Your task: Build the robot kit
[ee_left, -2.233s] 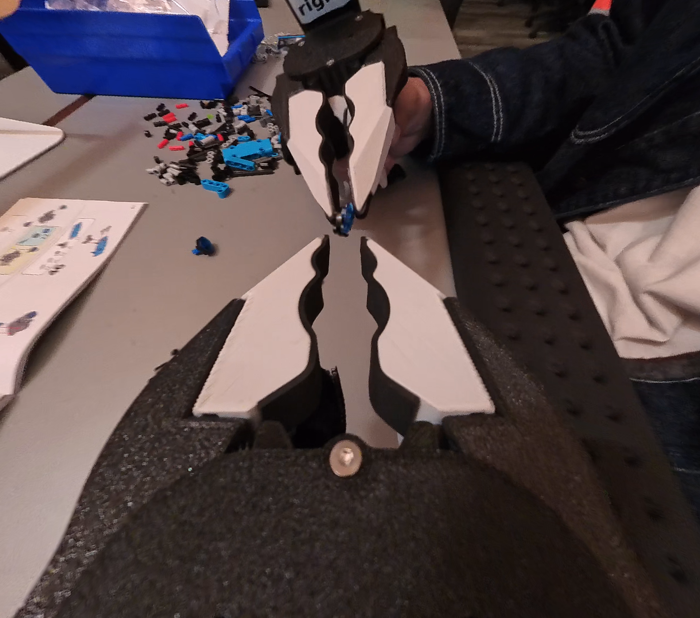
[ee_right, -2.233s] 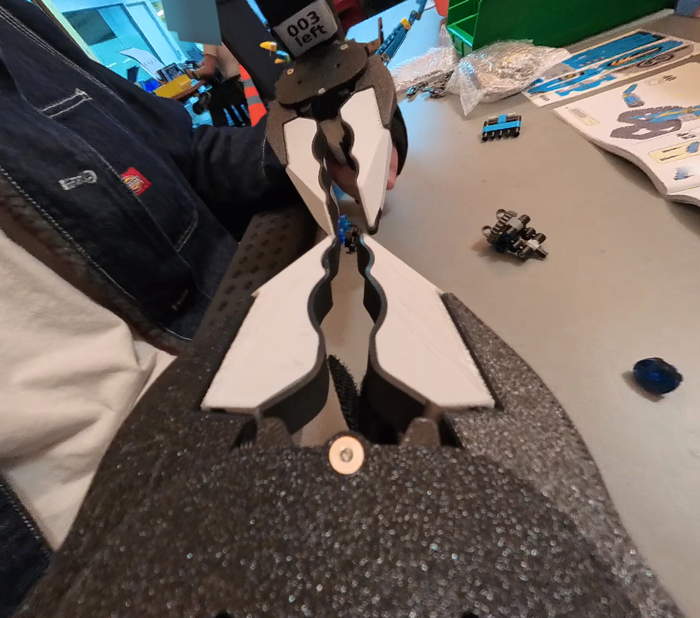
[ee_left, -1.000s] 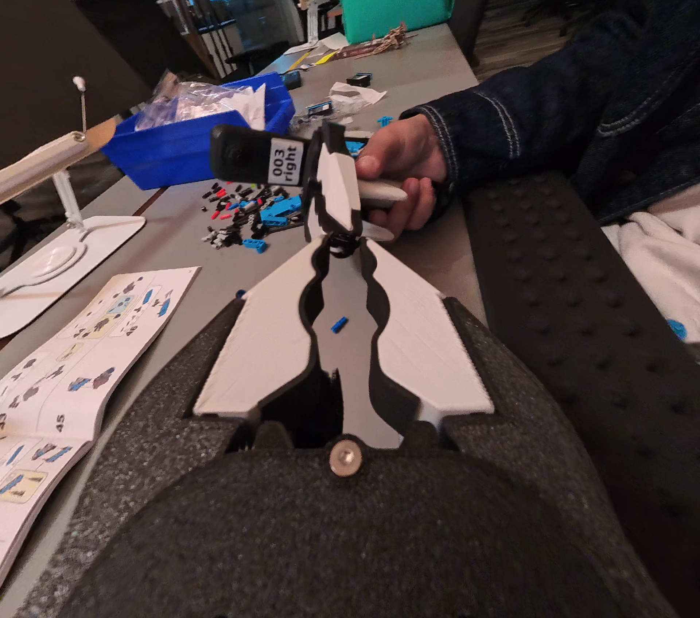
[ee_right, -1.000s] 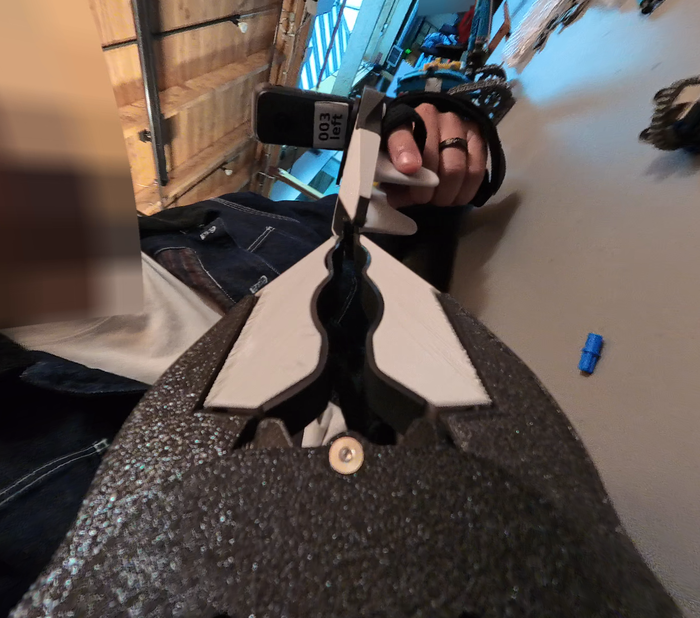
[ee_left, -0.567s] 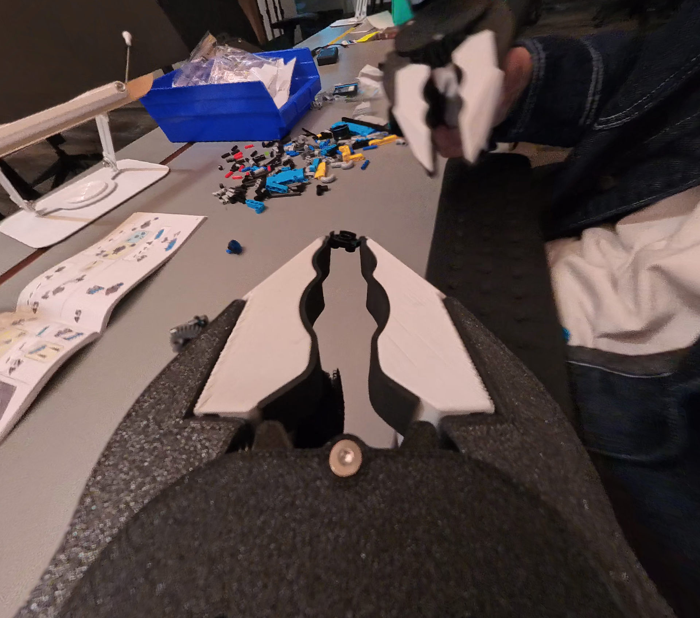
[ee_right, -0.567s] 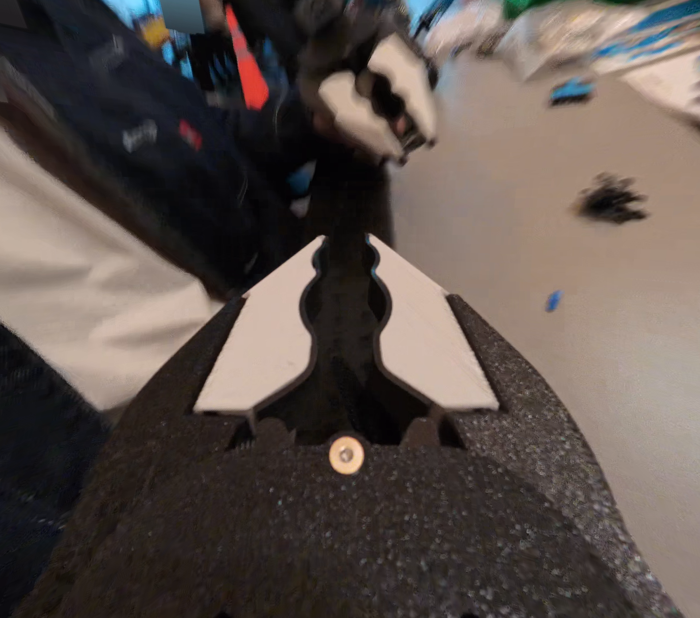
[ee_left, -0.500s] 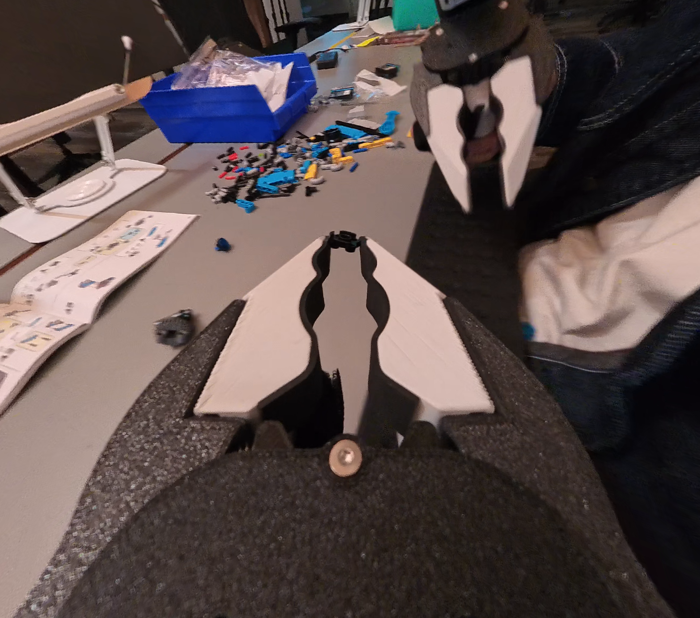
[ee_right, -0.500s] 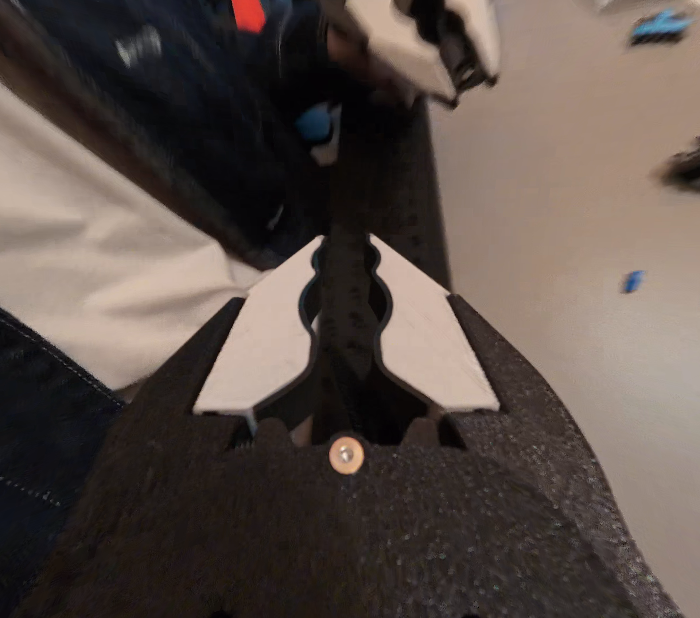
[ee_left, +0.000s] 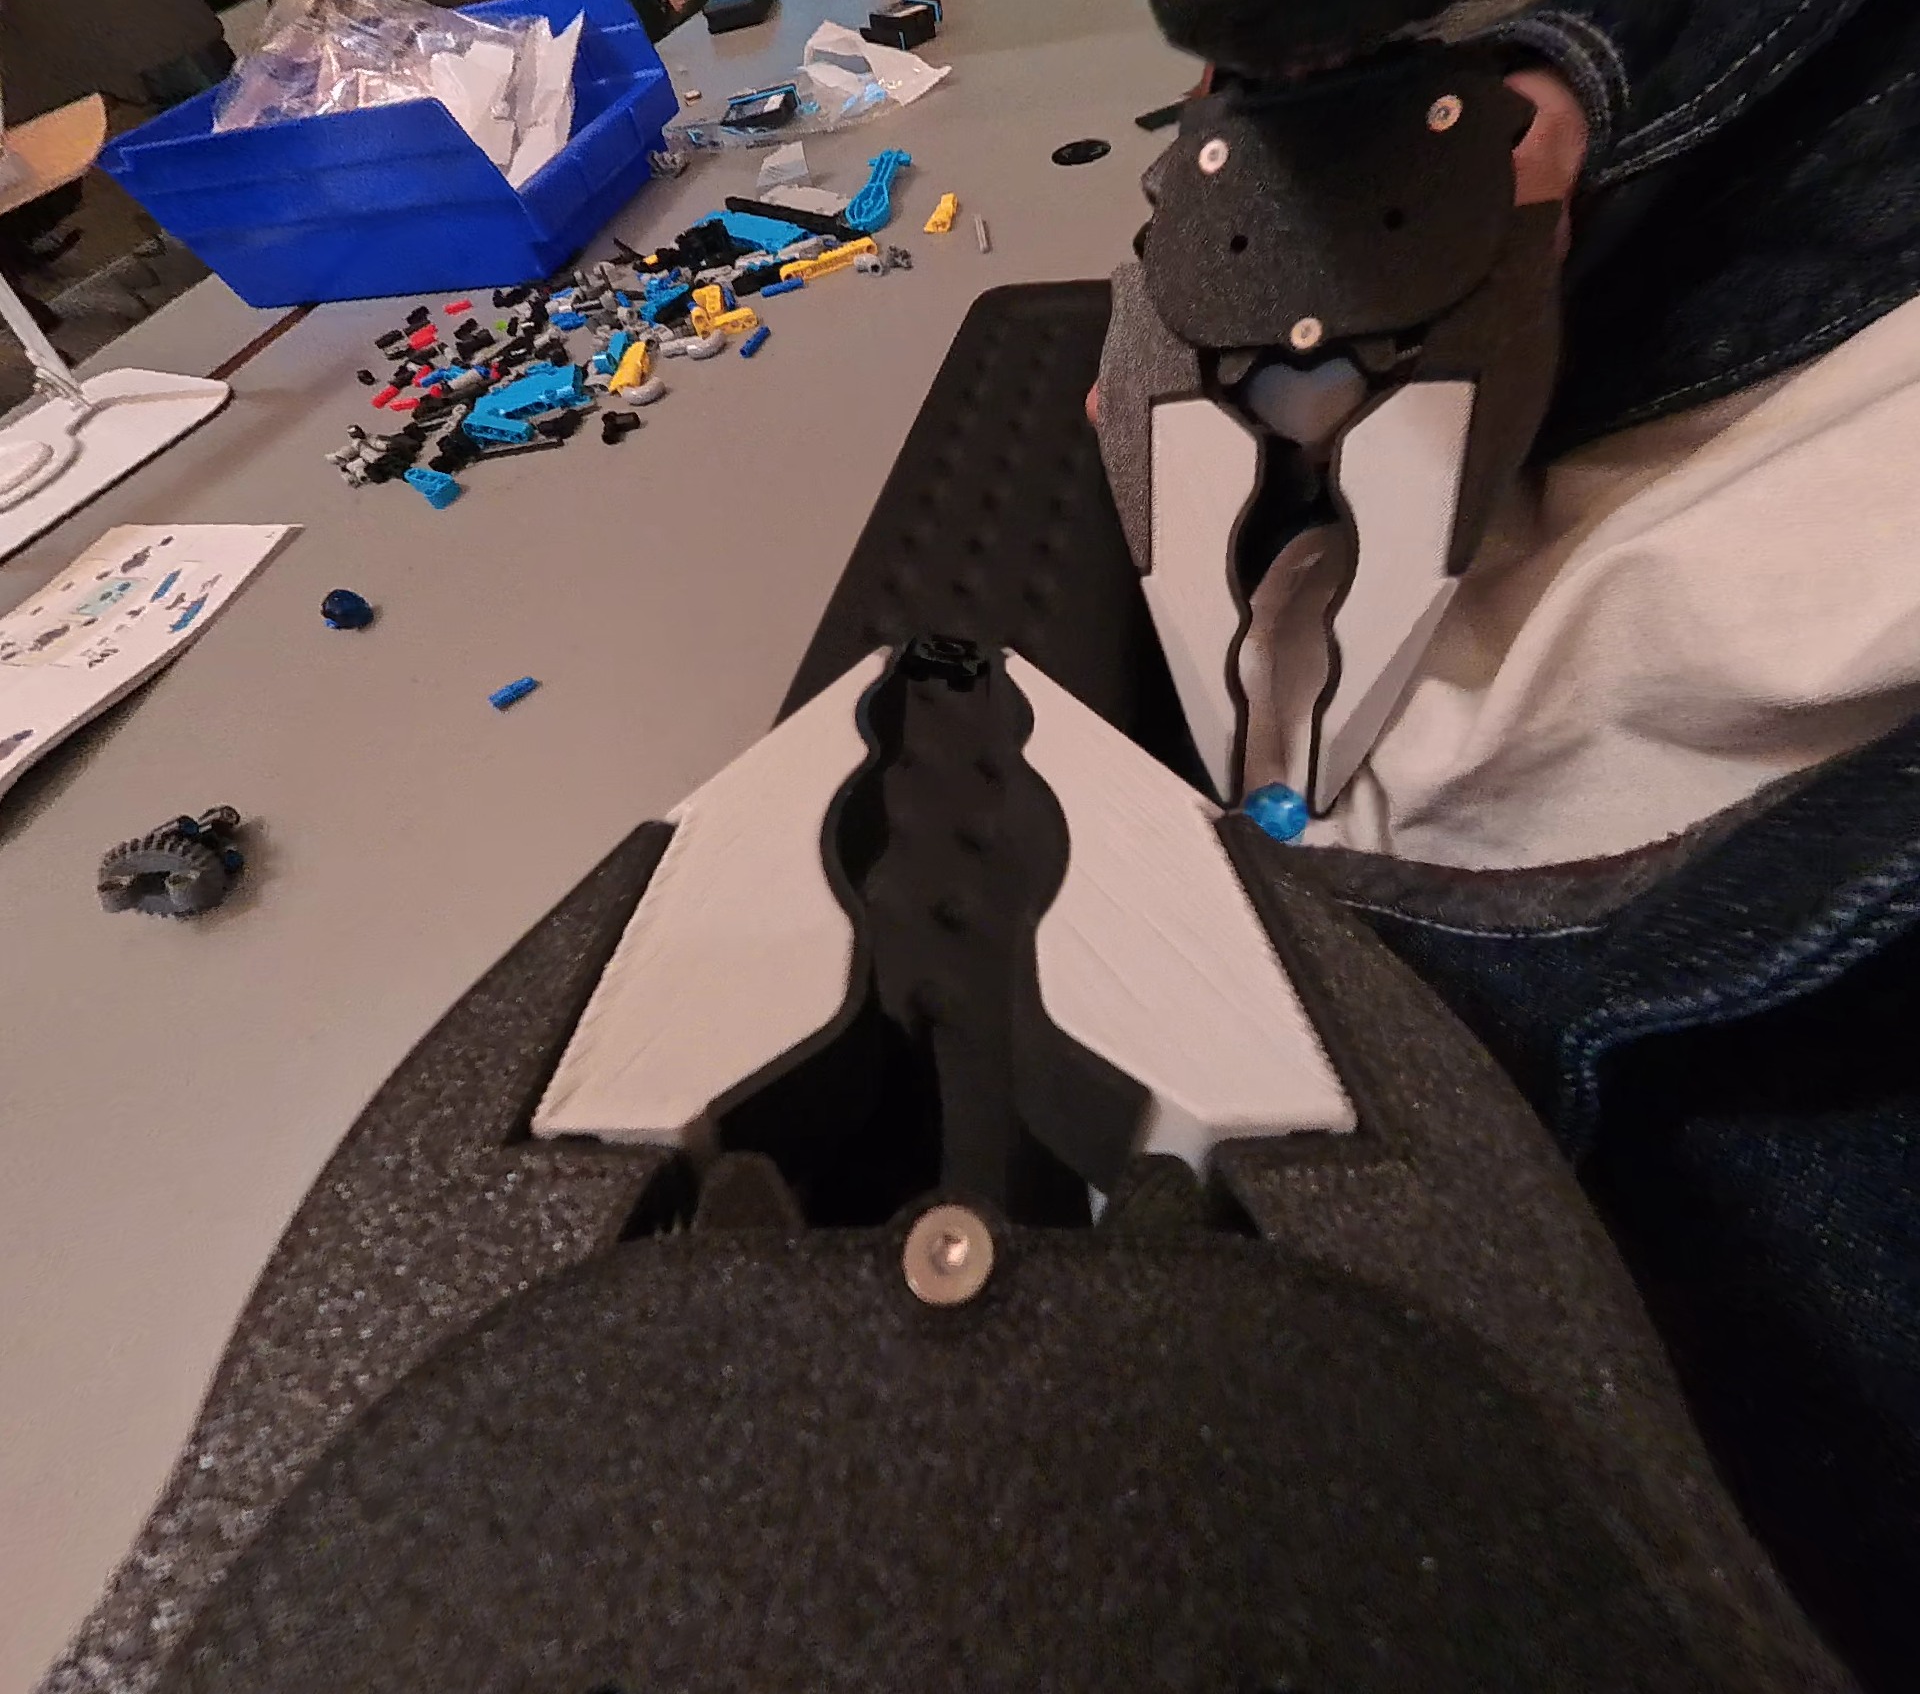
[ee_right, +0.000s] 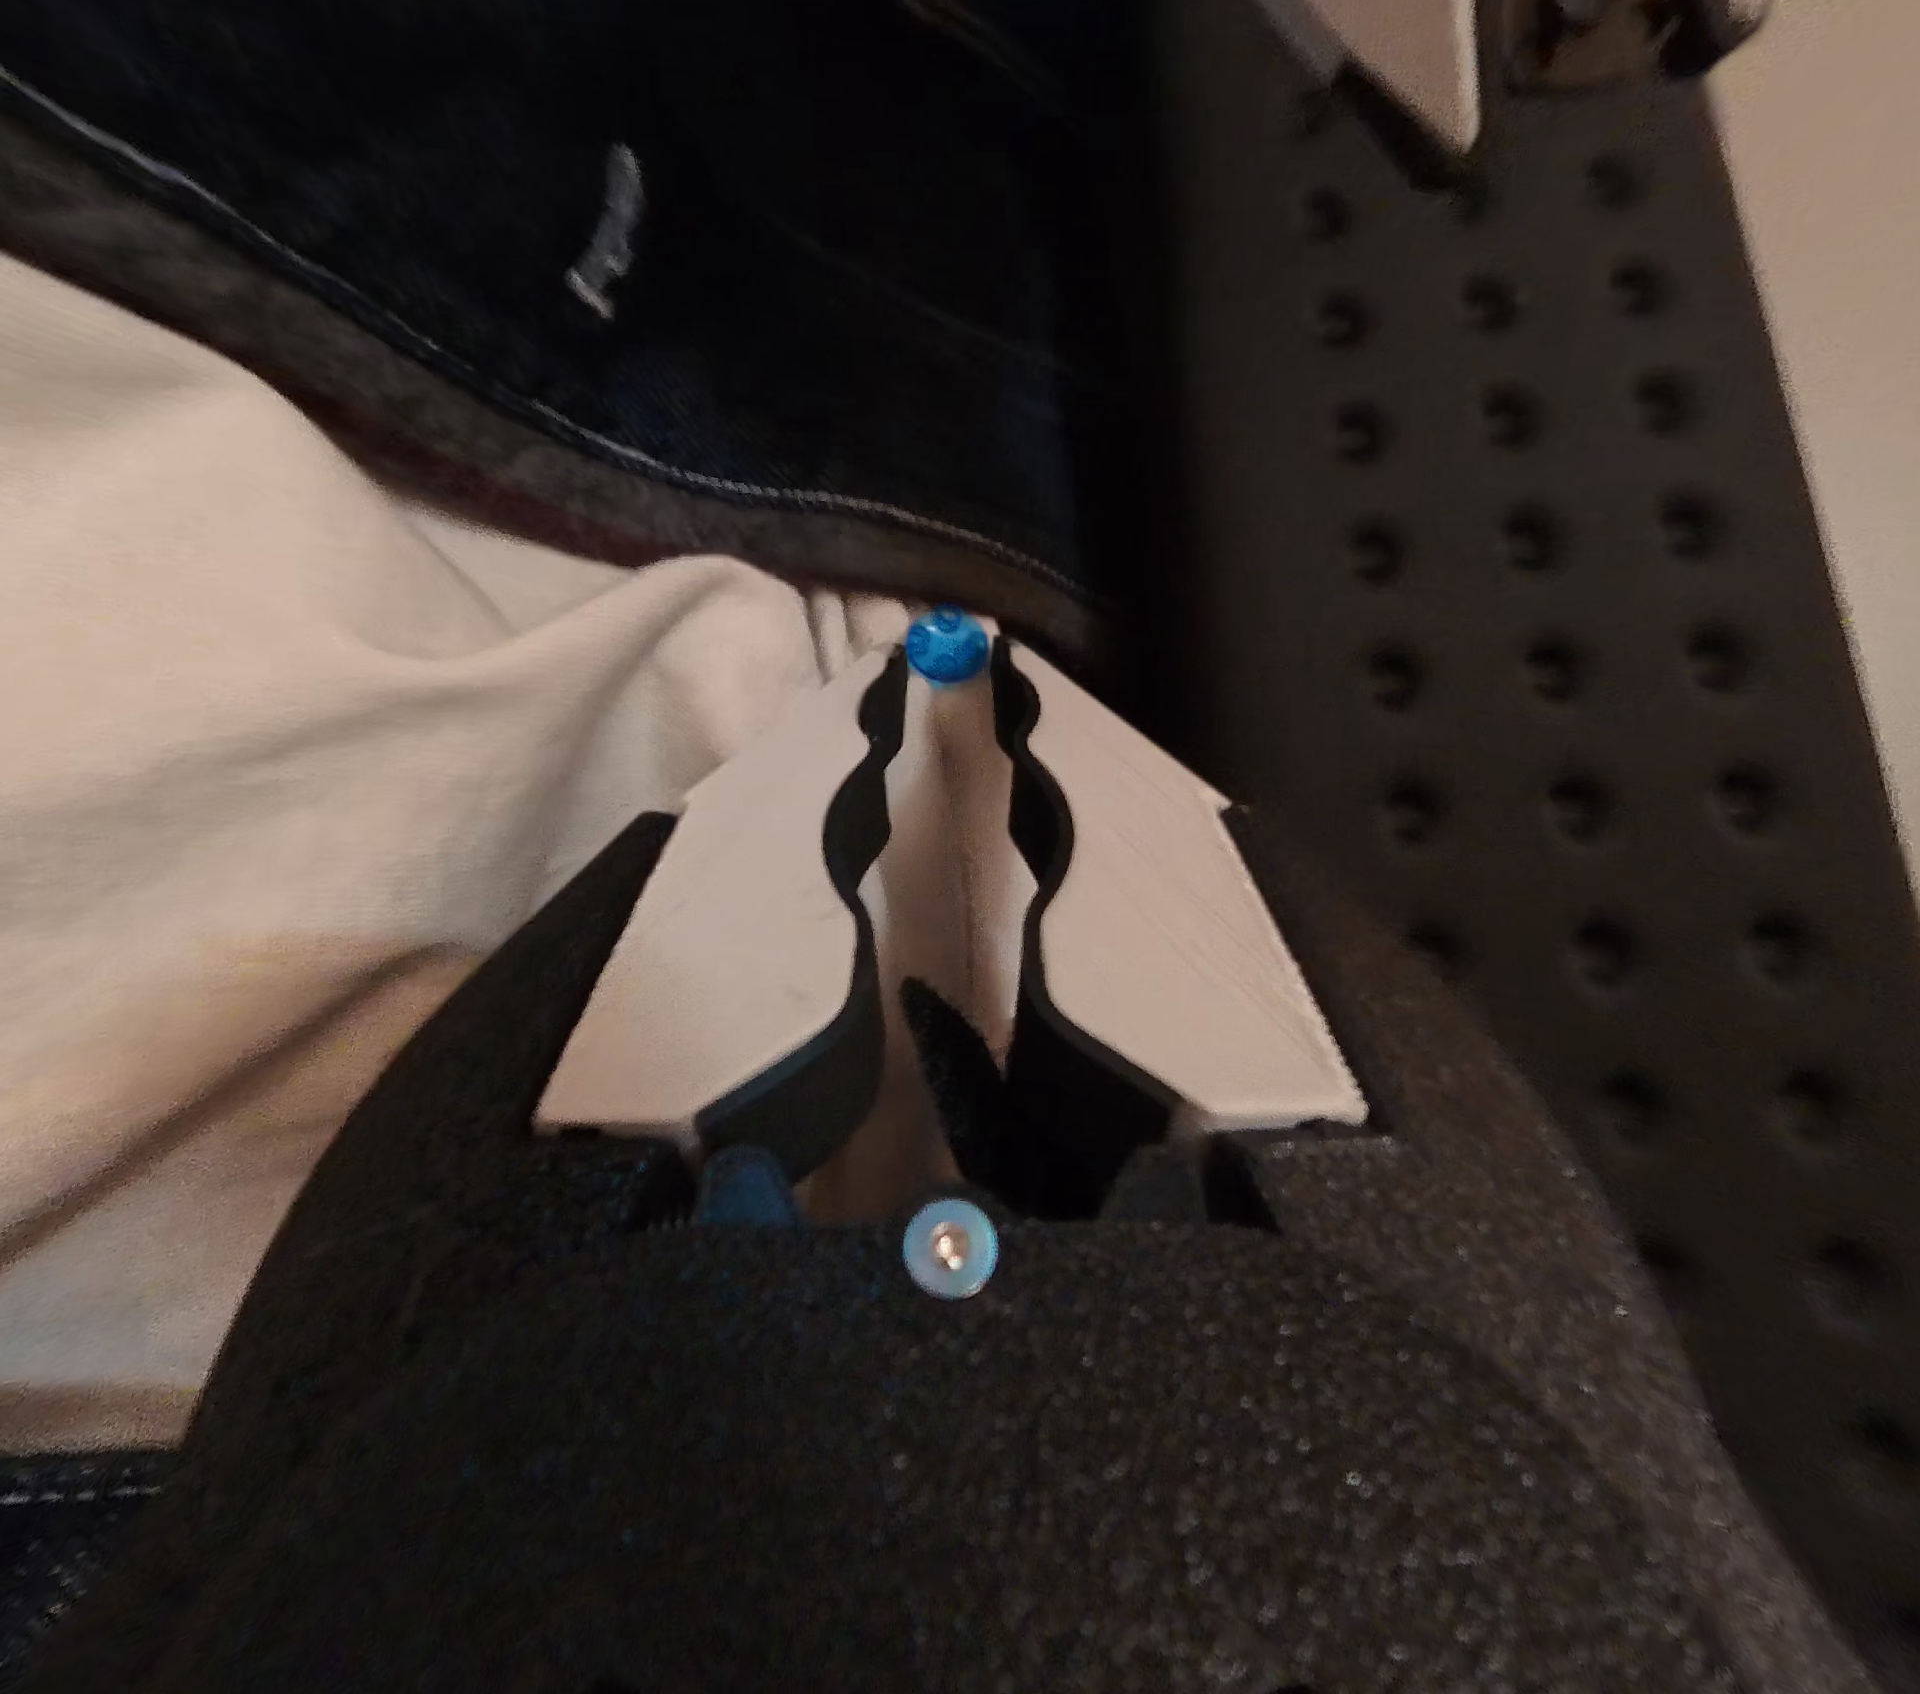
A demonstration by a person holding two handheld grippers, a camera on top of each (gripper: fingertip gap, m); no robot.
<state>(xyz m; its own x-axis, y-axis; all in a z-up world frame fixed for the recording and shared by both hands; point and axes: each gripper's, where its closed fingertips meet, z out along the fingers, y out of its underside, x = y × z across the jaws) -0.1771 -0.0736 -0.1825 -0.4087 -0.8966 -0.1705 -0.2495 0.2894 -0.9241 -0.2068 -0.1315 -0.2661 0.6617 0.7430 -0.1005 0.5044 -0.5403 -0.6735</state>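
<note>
Blue round piece (ee_right: 943, 649) sits between my right gripper (ee_right: 943, 657) tips, touching white shirt (ee_right: 312, 657); I see left gripper (ee_left: 943, 670) clamped on small black piece (ee_left: 943, 662).

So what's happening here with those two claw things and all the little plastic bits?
A person holds a pair of tongs in each hand at a grey table. The left tongs pinch a small black building-toy piece above a black studded mat. The right tongs reach down to the person's lap, their tips around a small round blue piece lying on a white shirt. Loose toy parts, a blue bin and an instruction booklet sit on the table.
</note>
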